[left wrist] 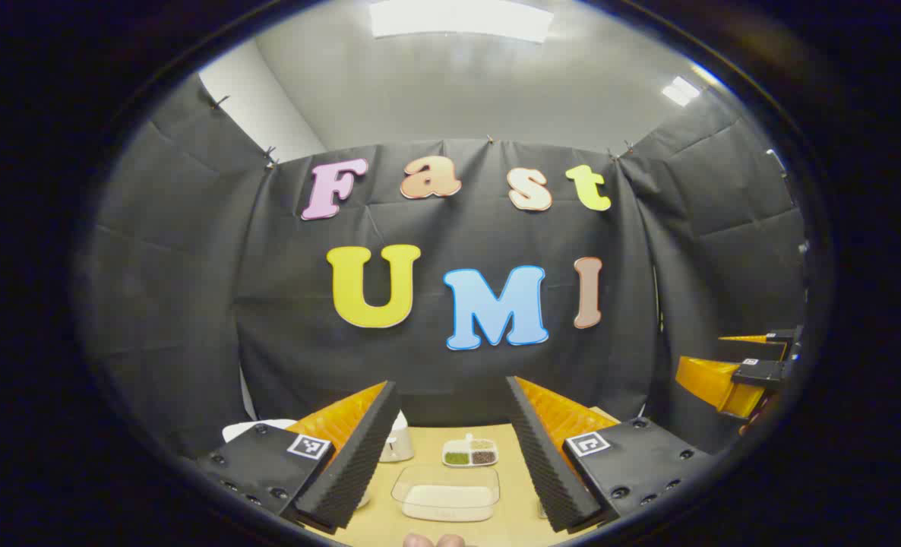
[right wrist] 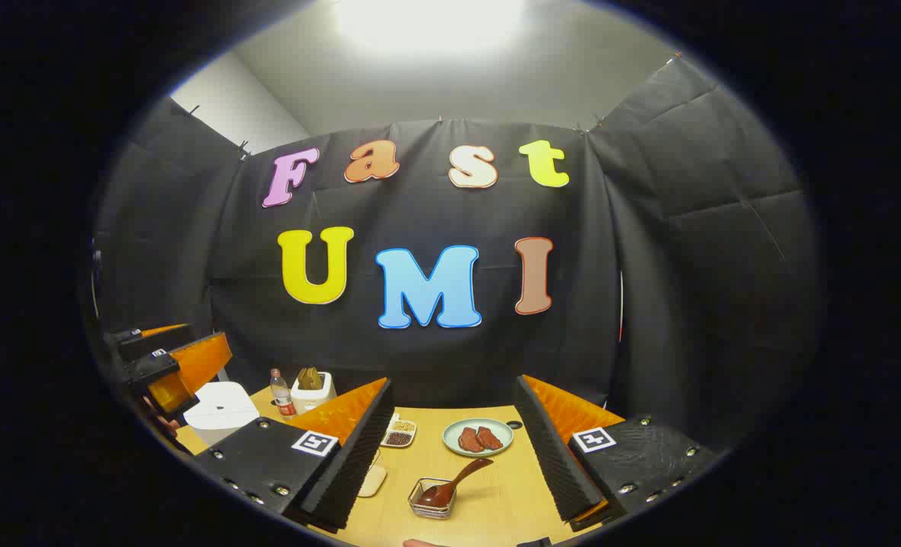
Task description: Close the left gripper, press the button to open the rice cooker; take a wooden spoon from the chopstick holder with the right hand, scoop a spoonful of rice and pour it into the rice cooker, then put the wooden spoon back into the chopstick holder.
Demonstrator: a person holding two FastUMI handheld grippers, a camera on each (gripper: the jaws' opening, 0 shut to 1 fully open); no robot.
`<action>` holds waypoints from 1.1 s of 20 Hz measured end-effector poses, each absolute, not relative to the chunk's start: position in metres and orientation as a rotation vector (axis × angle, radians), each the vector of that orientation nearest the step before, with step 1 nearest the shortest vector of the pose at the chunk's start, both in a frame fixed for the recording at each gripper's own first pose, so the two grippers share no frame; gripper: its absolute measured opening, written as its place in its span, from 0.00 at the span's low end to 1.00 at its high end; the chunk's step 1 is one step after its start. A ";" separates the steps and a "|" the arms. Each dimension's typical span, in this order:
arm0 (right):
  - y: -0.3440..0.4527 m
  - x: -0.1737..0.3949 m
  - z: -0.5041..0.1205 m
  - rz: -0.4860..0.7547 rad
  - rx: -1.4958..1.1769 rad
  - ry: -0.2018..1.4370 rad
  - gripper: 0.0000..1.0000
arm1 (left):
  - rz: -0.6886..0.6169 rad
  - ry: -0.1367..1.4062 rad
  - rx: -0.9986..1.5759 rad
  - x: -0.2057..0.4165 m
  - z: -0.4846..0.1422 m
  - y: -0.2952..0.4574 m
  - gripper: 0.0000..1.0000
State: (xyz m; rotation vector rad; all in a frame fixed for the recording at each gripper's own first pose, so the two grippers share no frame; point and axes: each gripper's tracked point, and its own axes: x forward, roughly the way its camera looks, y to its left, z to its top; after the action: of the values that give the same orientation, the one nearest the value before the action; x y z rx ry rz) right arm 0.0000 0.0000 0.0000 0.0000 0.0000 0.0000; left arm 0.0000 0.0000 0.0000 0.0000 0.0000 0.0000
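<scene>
Progress at this moment appears to be nil: every step of the task looks still to be done. Left claw (left wrist: 450,448), orange-backed with black ribbed pads, is held above the pale wooden desk (left wrist: 511,516) with its fingers spread wide, so the closing that must precede the button press has not happened. Beyond its fingertips lies a clear rectangular plastic tray of white rice (left wrist: 446,494), and farther off a small white divided dish of green and dark grains (left wrist: 470,453). Right claw (right wrist: 450,448), likewise spread and pinching nothing, hovers over a small square wire holder (right wrist: 431,501) in which a dark brown wooden spoon (right wrist: 450,486) leans, directly ahead between its fingers. A white rice cooker (right wrist: 219,410) with its lid down stands well to the left of this claw, near the other claw. Remaining: closing, pressing, taking the spoon, scooping, pouring, returning.
</scene>
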 end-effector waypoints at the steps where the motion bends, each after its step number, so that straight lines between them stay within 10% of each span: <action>1: 0.002 -0.001 0.001 0.000 -0.001 -0.004 0.96 | -0.010 0.001 -0.007 0.000 0.001 -0.001 0.99; 22: 0.012 0.028 -0.014 0.059 -0.002 0.011 0.96 | 0.197 0.079 -0.015 0.024 -0.035 0.090 0.97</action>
State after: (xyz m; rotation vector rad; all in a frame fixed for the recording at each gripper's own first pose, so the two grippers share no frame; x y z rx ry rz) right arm 0.0276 0.0123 -0.0143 -0.0017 0.0114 0.0594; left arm 0.0242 0.0904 -0.0346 -0.0152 0.0793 0.1968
